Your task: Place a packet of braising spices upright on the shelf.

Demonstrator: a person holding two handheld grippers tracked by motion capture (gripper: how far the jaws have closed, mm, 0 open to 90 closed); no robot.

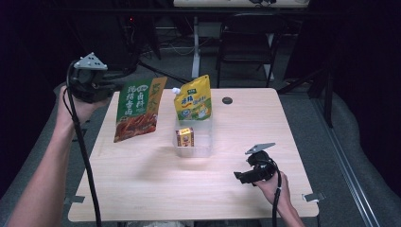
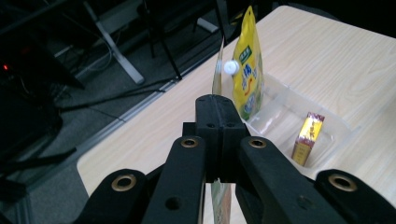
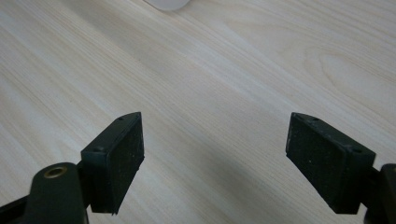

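Observation:
A green and orange food pouch hangs in the air over the table's left side, held by its upper left edge in my left gripper, which is shut on it. Seen edge-on in the left gripper view, the pouch sticks out beyond the closed jaws of that gripper. A yellow spouted pouch stands upright in a clear plastic bin, and a small red and yellow box stands in it too. My right gripper rests low at the front right, open, with bare wood between its pads.
The light wooden table has a small black disc near its far edge. A dark chair and desk legs stand beyond the table. The person's forearms come in from the bottom left and bottom right.

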